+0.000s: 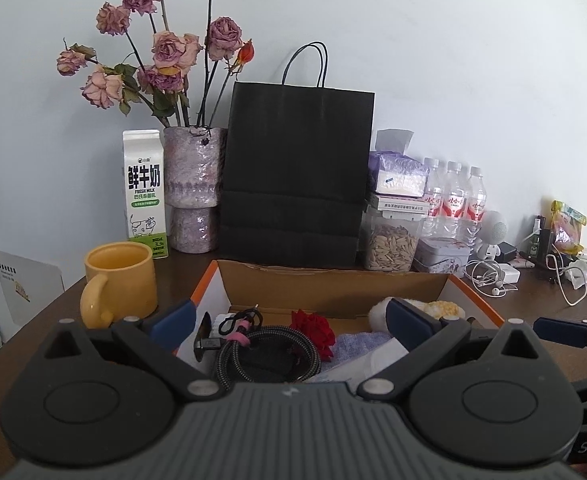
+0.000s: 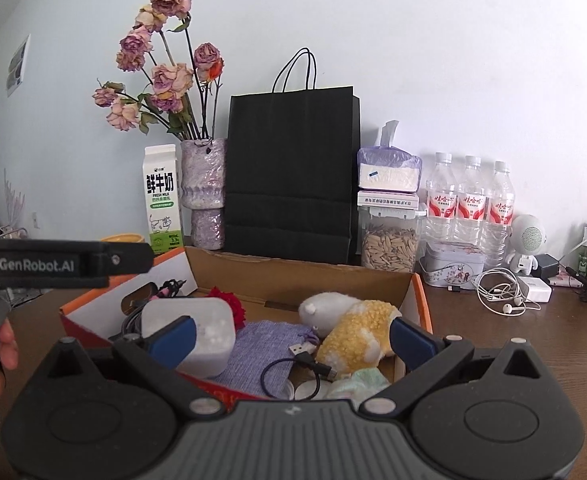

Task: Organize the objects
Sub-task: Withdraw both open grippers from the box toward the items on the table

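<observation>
An open cardboard box (image 1: 333, 284) (image 2: 293, 276) with orange edges sits on the dark table in front of both grippers. Inside lie a coiled braided cable (image 1: 267, 354), a red rose (image 1: 313, 328) (image 2: 229, 304), a purple cloth pouch (image 2: 261, 344), a white rounded case (image 2: 197, 332), a yellow-white plush toy (image 2: 353, 332) (image 1: 433, 308) and a black USB cable (image 2: 301, 360). My left gripper (image 1: 291, 322) is open and empty above the box's left half. My right gripper (image 2: 293, 338) is open and empty above the box's near edge.
A yellow mug (image 1: 119, 282) stands left of the box. Along the wall stand a milk carton (image 1: 145, 194), a vase of dried roses (image 1: 193, 188), a black paper bag (image 1: 297, 176), a seed jar (image 1: 391, 240), three water bottles (image 2: 471, 200), a tin (image 2: 451, 262) and earphones (image 2: 501, 292).
</observation>
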Available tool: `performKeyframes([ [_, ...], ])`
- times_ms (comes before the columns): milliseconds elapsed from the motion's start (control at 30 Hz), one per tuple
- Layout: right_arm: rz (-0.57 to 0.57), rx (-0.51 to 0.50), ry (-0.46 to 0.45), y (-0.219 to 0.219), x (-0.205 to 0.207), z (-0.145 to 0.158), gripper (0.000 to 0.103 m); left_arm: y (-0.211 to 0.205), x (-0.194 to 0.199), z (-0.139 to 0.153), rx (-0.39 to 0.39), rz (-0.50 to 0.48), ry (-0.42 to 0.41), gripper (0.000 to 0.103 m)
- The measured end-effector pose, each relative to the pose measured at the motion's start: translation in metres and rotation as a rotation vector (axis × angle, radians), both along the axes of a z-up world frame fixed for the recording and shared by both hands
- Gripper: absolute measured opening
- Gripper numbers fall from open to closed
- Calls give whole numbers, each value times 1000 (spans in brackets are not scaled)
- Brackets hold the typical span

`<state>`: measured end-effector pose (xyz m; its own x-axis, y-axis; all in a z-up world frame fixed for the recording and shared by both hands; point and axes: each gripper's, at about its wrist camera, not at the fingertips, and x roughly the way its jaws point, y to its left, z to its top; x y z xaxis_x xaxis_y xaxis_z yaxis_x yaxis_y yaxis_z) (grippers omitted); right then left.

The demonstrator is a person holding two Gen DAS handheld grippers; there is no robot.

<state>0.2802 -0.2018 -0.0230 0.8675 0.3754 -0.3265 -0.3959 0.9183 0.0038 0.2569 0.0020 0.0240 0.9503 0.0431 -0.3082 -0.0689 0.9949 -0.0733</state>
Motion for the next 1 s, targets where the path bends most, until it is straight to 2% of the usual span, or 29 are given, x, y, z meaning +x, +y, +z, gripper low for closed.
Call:
performKeyframes([
  [300,6,23,31,-11,-32,-4,103,12,-31,-5,-2,23,34,103],
  [667,31,19,129,-19,-64,-15,103,17,-68,-13,-2,-23,97,103],
  [1000,51,-31,189,-12,-82,-25,103,21,-90,-28,-9,-47,163,103],
])
